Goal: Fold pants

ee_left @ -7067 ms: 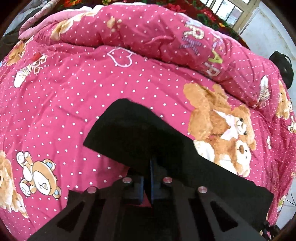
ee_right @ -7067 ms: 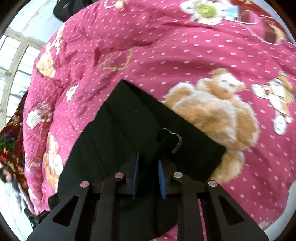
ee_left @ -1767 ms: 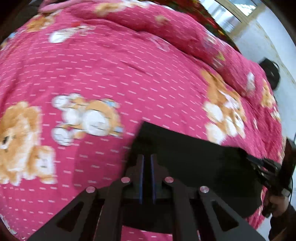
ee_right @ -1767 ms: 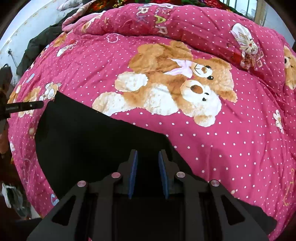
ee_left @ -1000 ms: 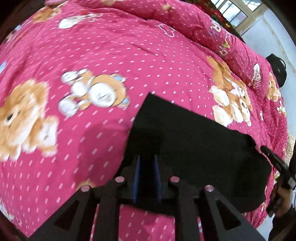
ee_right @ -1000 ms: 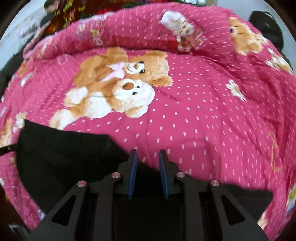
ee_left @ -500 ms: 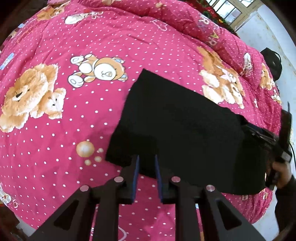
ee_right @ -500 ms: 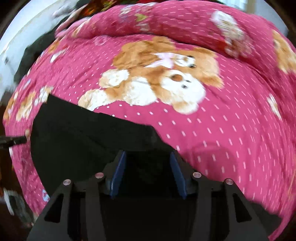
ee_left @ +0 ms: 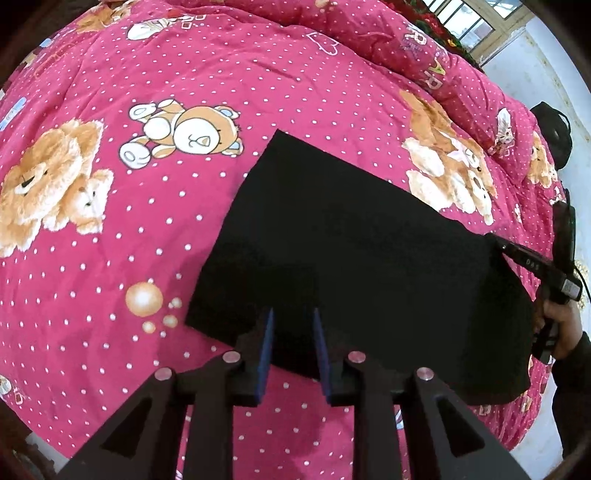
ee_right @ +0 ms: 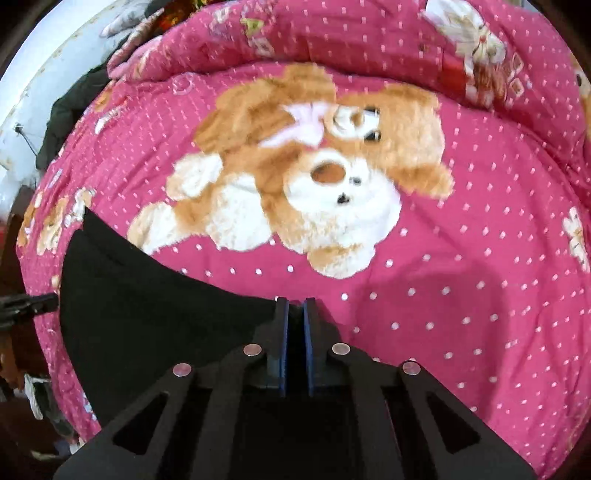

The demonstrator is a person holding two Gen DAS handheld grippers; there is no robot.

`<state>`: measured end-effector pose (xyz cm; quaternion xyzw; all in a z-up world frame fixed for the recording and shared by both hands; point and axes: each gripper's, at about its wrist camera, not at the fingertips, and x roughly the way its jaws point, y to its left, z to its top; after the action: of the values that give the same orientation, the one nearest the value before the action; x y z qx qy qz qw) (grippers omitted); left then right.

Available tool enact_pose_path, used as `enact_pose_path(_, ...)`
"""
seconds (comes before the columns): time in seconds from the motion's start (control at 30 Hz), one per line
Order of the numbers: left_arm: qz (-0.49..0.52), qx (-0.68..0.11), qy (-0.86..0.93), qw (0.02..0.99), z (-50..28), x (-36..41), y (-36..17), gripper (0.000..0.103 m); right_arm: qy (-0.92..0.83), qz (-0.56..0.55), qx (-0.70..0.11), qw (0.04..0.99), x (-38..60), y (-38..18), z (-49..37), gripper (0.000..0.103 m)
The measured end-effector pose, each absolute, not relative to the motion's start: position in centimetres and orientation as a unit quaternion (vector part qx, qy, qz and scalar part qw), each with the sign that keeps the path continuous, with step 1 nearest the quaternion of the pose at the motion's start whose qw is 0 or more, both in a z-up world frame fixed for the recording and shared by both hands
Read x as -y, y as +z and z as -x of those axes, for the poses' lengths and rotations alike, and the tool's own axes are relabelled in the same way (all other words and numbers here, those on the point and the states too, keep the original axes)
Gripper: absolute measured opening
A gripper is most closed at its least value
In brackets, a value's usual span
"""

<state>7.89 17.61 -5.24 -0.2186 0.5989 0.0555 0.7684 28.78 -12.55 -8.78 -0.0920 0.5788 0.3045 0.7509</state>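
Observation:
The black pants (ee_left: 351, 236) lie folded flat in a rough rectangle on the pink teddy-bear quilt (ee_left: 147, 229). My left gripper (ee_left: 293, 325) hovers over their near edge, blue pads apart and nothing pressed between them. At the pants' right end a hand (ee_left: 561, 325) holds my right gripper (ee_left: 498, 242). In the right wrist view the right gripper (ee_right: 294, 306) is closing on the corner of the pants (ee_right: 155, 317); its pads are nearly together with dark cloth in the slit. The left gripper (ee_right: 40, 301) shows at the far left edge there.
A rolled ridge of quilt (ee_left: 424, 62) runs along the back of the bed. A black bag (ee_left: 550, 125) sits beyond the right side, under a window (ee_left: 469, 18). Dark clothes (ee_right: 74, 107) are heaped by the white wall at the left.
The right jaws spread wide, then narrowed onto the pants' corner as that gripper dropped lower. The left gripper drew back from the pants, so more of them shows.

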Motion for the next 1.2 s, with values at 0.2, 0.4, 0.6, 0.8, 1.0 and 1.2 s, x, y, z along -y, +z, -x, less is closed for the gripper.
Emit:
enact_pose_path(0.2, 0.217, -0.592, 0.063, 0.774, -9.8, -18.8, -5.0, 0.024, 0.275, 0.046, -0.557, 0.782, 14.2, -6.2, -28.2, 0.025)
enact_pose_path(0.4, 0.217, -0.576, 0.086, 0.784, -12.3, -21.0, -5.0, 0.032, 0.341, 0.049, -0.551, 0.760, 11.2, -4.8, -25.1, 0.027)
enact_pose_path(0.6, 0.232, -0.569, 0.100, 0.783, -13.3, -23.0, -5.4, 0.034, 0.418, 0.099, -0.545, 0.720, 3.1, -6.3, -22.5, 0.036)
enact_pose_path(0.8, 0.250, -0.573, 0.066, 0.778, -11.2, -22.2, -5.5, 0.034, 0.465, 0.119, -0.534, 0.696, -3.6, -7.2, -23.0, 0.036)
enact_pose_path(1.0, 0.268, -0.591, 0.054, 0.759, -9.1, -21.7, -7.4, 0.034, 0.464, 0.154, -0.547, 0.680, -5.9, -8.7, -22.6, 0.036)
enact_pose_path(1.2, 0.280, -0.592, 0.043, 0.755, -7.5, -21.6, -7.9, 0.034, 0.464, 0.241, -0.526, 0.671, -6.8, -8.9, -19.8, 0.021)
